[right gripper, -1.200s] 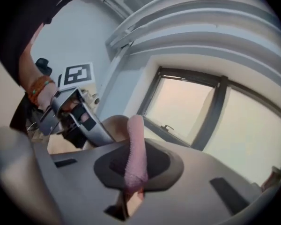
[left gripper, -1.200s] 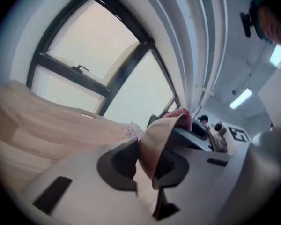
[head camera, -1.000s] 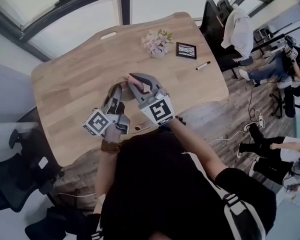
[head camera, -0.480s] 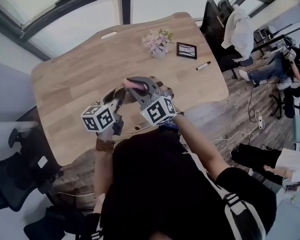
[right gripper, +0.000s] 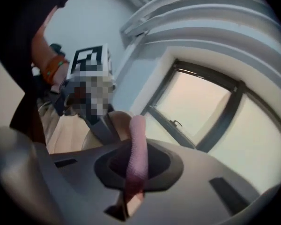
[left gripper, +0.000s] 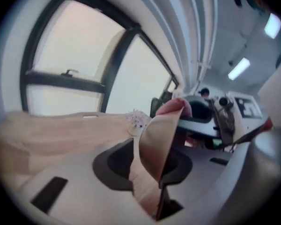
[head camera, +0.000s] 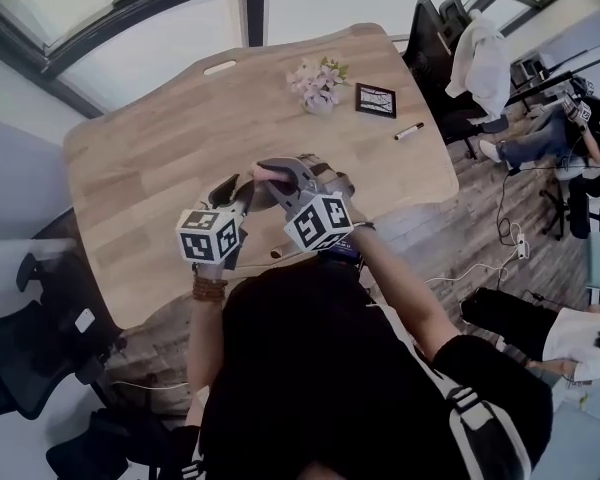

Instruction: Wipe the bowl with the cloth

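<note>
Swung up and in toward its partner since a second earlier, the left gripper [head camera: 238,190] stood over the near edge of the wooden table [head camera: 160,158], its marker cube tipped to the camera. Its jaws were opening, with the wall of the tan bowl [left gripper: 154,144] between them and a dark gap on one side, so the hold looked to be loosening rather than firm. The right gripper [head camera: 280,175] had its jaws closed tight on a folded pink cloth [right gripper: 136,153], which rode against the bowl's upper rim. The bowl was raised between the two grippers, edge-on to the left one. Wiping appeared to be under way at the rim. How much of the inside was already wiped could not be told, and setting the bowl down remained.
</note>
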{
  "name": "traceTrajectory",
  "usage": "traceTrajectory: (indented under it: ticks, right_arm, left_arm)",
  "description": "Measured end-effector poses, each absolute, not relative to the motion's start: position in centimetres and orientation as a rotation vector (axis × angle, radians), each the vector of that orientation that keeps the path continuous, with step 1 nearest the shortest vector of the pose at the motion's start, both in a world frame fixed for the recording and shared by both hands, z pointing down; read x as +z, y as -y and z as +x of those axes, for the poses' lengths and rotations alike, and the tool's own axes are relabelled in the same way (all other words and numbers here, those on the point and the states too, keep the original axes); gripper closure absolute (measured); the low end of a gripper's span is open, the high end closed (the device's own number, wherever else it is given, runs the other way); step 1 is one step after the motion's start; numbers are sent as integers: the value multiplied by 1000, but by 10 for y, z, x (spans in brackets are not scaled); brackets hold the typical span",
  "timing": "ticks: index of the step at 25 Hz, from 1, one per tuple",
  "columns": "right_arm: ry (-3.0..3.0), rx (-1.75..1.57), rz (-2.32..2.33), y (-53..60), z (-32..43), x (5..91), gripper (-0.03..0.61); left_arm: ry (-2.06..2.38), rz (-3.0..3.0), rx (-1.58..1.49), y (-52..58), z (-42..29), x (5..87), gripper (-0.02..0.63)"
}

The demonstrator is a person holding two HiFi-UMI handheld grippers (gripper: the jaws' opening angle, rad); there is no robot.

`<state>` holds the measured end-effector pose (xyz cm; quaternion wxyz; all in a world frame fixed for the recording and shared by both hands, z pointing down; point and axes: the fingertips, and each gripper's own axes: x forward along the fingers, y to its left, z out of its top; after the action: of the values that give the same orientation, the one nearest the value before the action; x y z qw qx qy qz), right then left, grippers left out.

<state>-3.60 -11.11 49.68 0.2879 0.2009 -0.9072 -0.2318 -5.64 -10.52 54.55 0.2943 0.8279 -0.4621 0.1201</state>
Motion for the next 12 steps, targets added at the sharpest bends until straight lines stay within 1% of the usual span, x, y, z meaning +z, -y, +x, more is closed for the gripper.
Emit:
traceTrajectory:
  ticks: [1,2,3,5,8,9,10,11,12]
  right_arm:
    - [2380,-682,500,108,-37,499,558]
    - [2377,-696,501,108,-38,498,560]
    - [2417,-660,536,111,-37,493,560]
    - [2564,-495,671,120,-33,476,554]
    - [2792,-132,899,135,-25,454,552]
    - [2834,-21,942,138,-24,452,546]
    - [2840,24,953,140,-24,453,543]
    - [2808,-16,932,139,-26,457,545]
    - [2744,-120,879,137,-27,464,549]
  left_arm:
    - [1247,2251,426,105,-53,546,539]
    - [1252,2267,443,106,-51,544,540]
    - [1243,2249,373,108,-52,539,546]
    - [1196,2149,88,113,-56,523,548]
    - [1094,1932,-381,120,-62,504,548]
    - [1071,1872,-486,121,-63,502,548]
    - [1060,1838,-536,121,-64,504,546]
    - [1062,1840,-521,119,-64,509,543]
    - [1073,1878,-440,117,-63,515,540]
